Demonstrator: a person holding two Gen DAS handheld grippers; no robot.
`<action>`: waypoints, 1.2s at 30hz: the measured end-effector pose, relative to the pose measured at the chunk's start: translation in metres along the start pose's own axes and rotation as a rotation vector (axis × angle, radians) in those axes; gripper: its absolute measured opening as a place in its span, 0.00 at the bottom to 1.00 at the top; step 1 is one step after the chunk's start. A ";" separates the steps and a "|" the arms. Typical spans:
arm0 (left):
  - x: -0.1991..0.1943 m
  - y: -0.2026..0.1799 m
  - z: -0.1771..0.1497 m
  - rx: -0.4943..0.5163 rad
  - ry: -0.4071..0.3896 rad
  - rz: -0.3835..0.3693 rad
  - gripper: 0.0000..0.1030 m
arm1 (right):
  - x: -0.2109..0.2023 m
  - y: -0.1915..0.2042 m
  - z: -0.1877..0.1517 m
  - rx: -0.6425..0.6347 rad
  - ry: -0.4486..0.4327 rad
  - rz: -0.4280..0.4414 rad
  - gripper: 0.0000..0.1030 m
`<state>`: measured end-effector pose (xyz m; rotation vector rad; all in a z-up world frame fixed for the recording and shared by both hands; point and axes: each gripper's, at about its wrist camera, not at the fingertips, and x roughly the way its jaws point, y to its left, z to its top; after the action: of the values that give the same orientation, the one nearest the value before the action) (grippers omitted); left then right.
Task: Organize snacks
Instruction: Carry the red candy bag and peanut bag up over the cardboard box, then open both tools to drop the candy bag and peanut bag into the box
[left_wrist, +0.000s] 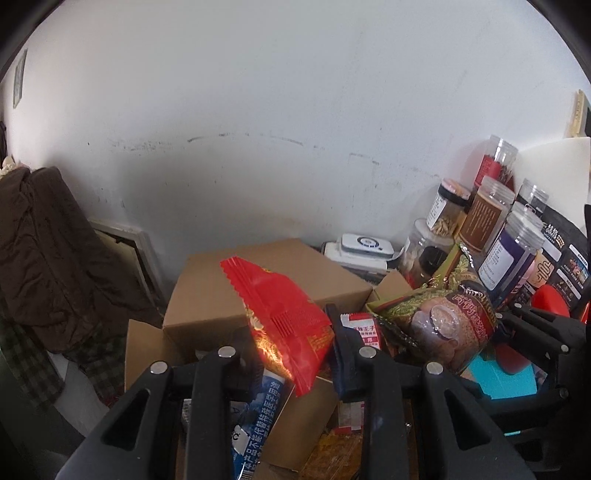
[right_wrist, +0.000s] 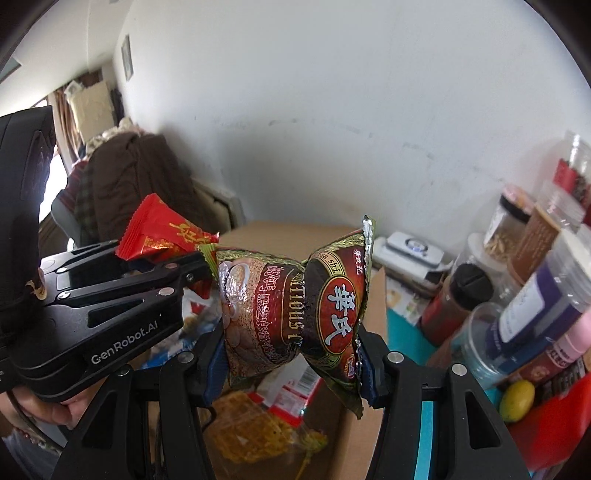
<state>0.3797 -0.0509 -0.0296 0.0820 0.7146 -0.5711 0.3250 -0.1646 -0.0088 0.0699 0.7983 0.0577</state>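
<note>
My left gripper (left_wrist: 291, 354) is shut on a red snack packet (left_wrist: 284, 317) and holds it above an open cardboard box (left_wrist: 306, 417). The packet also shows in the right wrist view (right_wrist: 162, 232), pinched by the left gripper (right_wrist: 207, 262). My right gripper (right_wrist: 291, 350) is shut on a dark red and green cereal packet (right_wrist: 295, 314), squeezed at its middle. That packet shows in the left wrist view (left_wrist: 450, 325), to the right of the red one. The open box (right_wrist: 362, 424) below holds a yellow snack bag (right_wrist: 251, 432) and a red and white packet (right_wrist: 291, 387).
A closed cardboard box (left_wrist: 266, 288) stands behind against the white wall. Several plastic jars (left_wrist: 487, 218) stand at the right, with a white device (left_wrist: 365, 247) beside them. A brown coat (left_wrist: 48, 254) hangs at the left. A yellow lemon (right_wrist: 517, 400) lies at the right.
</note>
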 end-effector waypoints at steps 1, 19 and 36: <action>0.003 0.001 0.000 0.002 0.010 0.005 0.27 | 0.003 -0.002 0.000 0.001 0.016 0.004 0.55; 0.054 0.007 -0.025 0.022 0.246 0.084 0.27 | 0.065 -0.004 -0.016 -0.016 0.227 -0.049 0.55; 0.030 0.010 -0.028 0.040 0.237 0.244 0.59 | 0.046 0.002 -0.018 -0.065 0.188 -0.125 0.71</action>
<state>0.3871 -0.0490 -0.0714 0.2738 0.9090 -0.3445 0.3436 -0.1584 -0.0539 -0.0477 0.9867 -0.0282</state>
